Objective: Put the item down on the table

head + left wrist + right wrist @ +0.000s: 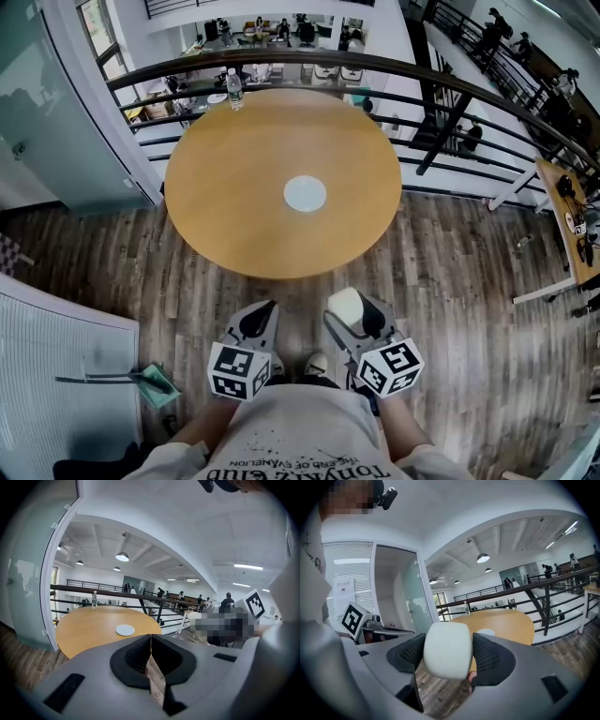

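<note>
White item (446, 648) clamped by right gripper (448, 657), sides hidden, left gripper (151, 643) jaws touching

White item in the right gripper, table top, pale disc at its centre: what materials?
White item, between the right gripper fingers: matte off-white, rounded corners, no glare; foam or matte plastic, cannot tell which.
Table: even orange-tan, smooth satin sheen; wood veneer or laminate.
Disc: flat, pale grey-white, dull; probably a plastic or painted-metal cap.
</note>
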A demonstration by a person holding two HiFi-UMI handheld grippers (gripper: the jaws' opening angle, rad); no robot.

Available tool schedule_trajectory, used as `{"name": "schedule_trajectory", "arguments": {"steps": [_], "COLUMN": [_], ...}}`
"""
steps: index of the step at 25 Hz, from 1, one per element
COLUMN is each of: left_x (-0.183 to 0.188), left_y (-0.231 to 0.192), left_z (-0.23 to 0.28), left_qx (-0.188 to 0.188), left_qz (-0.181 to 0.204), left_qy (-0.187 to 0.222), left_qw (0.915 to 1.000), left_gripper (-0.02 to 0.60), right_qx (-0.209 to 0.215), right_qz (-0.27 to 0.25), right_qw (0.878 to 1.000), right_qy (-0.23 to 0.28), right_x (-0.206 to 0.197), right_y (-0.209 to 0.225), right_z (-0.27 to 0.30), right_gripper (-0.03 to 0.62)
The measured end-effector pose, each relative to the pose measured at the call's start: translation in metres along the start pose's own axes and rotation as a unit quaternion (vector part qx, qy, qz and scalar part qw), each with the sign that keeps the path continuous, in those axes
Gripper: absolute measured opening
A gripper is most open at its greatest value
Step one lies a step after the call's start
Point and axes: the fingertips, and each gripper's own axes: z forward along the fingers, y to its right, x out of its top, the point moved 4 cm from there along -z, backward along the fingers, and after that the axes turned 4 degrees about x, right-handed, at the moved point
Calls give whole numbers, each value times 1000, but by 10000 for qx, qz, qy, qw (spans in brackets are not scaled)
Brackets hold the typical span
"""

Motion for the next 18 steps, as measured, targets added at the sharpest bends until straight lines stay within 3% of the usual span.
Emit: {"name": "schedule_trajectory", "arguments": {"steps": [10, 18], "left_x": [-5, 0], "left_y": [-36, -52], "left_z": [-17, 11], "left_qx": [-175, -262], "left_qz": [41, 19], "left_qy": [3, -69], "left_qw": [9998, 9996], "left_gripper": [24, 25], "right_qx": [-241, -280], "right_qz": [-91, -35], "right_qw": [9996, 9996], "right_qy": [108, 48], "right_x": [7, 5], "right_y": [-23, -5], "right_z": [17, 42], "right_gripper": [318, 318]}}
